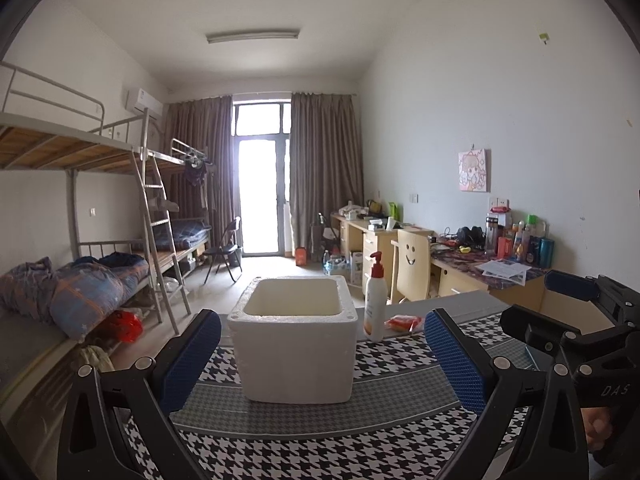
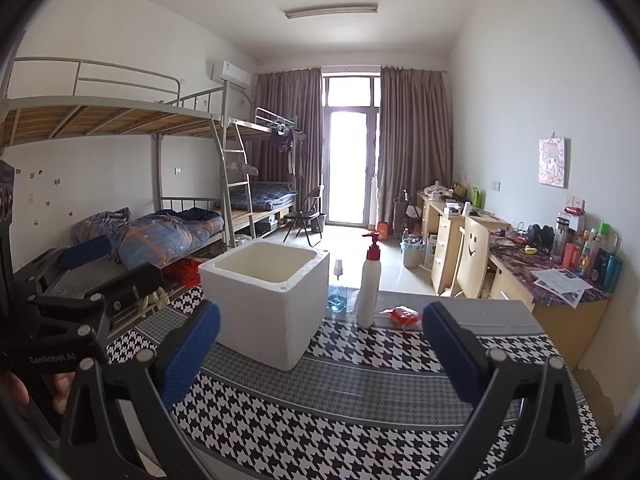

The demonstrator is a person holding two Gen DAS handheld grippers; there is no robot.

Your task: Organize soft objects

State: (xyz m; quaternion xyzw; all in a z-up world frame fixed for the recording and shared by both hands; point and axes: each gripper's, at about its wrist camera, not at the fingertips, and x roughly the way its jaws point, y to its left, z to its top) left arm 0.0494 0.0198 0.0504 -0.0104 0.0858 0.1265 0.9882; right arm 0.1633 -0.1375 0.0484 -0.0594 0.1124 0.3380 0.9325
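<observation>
- Foam box (image 1: 296,344), white and open-topped, stands on the houndstooth-patterned tablecloth (image 1: 360,448); nothing can be seen inside it from either view
- Left gripper (image 1: 320,364) hovers above the near part of the table with its blue-padded fingers (image 1: 188,356) spread wide, nothing between them; in its own view the box sits in the gap between the two fingers
- Right gripper (image 2: 320,356) is likewise held over the cloth, fingers (image 2: 452,348) spread apart and gripping nothing; the box lies ahead and to the left in this view
- Each gripper appears at the edge of the other's camera, so the two are side by side
- Small red packet (image 2: 404,316), the only soft-looking item on the table, lies on the far part of the cloth, just right of a white pump bottle (image 2: 369,288) with a red top
- Pump bottle stands upright just right of the box, apart from it
- A clear bottle (image 2: 338,288) with blue liquid stands behind, between box and pump bottle in the right wrist view
- Beyond the table: bunk beds (image 2: 160,184) with a rumpled quilt along the left wall, cluttered desks (image 1: 480,268) and a smiley-face chair (image 1: 412,264) along the right, curtained balcony door at the far end
</observation>
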